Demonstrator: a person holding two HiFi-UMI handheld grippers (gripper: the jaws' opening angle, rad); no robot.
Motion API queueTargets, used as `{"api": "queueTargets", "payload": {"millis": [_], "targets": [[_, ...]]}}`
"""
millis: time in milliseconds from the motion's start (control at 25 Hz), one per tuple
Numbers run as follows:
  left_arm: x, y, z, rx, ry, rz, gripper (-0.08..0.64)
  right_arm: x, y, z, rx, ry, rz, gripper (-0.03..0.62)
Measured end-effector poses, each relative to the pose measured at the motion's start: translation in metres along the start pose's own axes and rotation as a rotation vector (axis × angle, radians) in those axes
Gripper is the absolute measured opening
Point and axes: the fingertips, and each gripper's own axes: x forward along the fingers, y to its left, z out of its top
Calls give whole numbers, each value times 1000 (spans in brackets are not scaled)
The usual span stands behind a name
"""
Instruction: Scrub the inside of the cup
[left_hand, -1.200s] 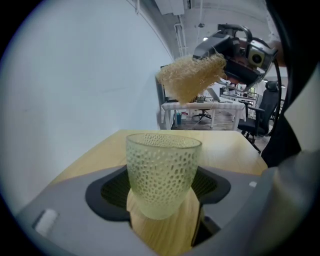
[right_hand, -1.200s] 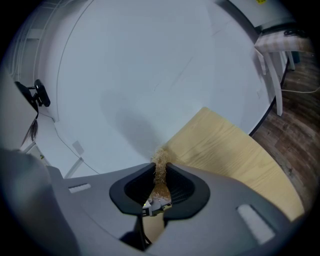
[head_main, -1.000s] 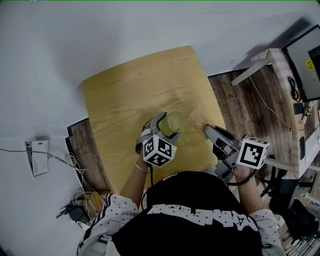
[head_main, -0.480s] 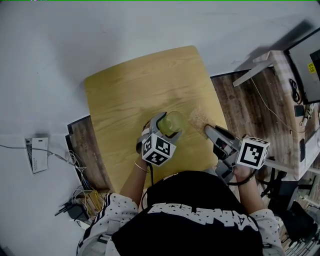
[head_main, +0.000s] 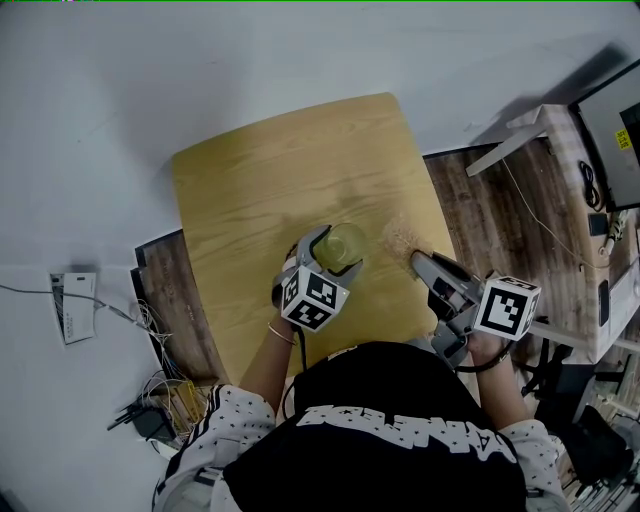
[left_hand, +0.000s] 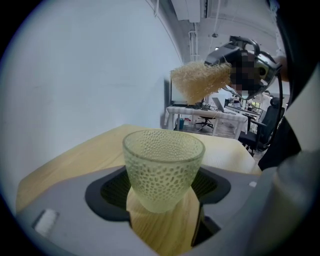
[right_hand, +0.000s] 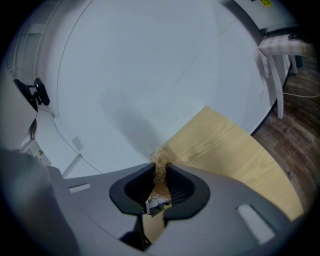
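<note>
Grey plastic jaws of the left gripper (left_hand: 162, 210) were closed part-way on the lower wall of a pale green, dimpled glass cup (left_hand: 163, 167), one pad on each side. The cup stood upright between them with its mouth open upward. Whether its base rested on the light wooden table (head_main: 270, 180) below could not be told.

The right gripper (right_hand: 160, 172) had its jaws nearly together, pinching a thin tan fibrous scrub pad (right_hand: 160, 161) that projected ahead of the fingertips. From the left gripper, the pad (left_hand: 200, 80) hung up and to the right, above rim level and clear of the cup. Scrubbing had apparently not begun.

The step in hand was judged to be entry of the pad into the cup:
- Centre the pad over the mouth before lowering it, to avoid striking the rim.
- Hold the left grip firm and the cup upright, since sideways scrubbing force could tip or twist it.
- Press the pad against the inner wall and sweep round, then reach the bottom.

The cup was translucent and appeared empty. Its wall tapered toward a narrower base, and the rim was smooth. Glass of this kind probably handles as rigid and slippery.
</note>
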Motion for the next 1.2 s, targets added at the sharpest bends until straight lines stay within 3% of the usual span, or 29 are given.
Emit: {"api": "queueTargets", "payload": {"millis": [1200], "targets": [[-13, 9, -14, -101, -49, 24, 371, -9, 17, -19, -21, -45, -17, 75]]}}
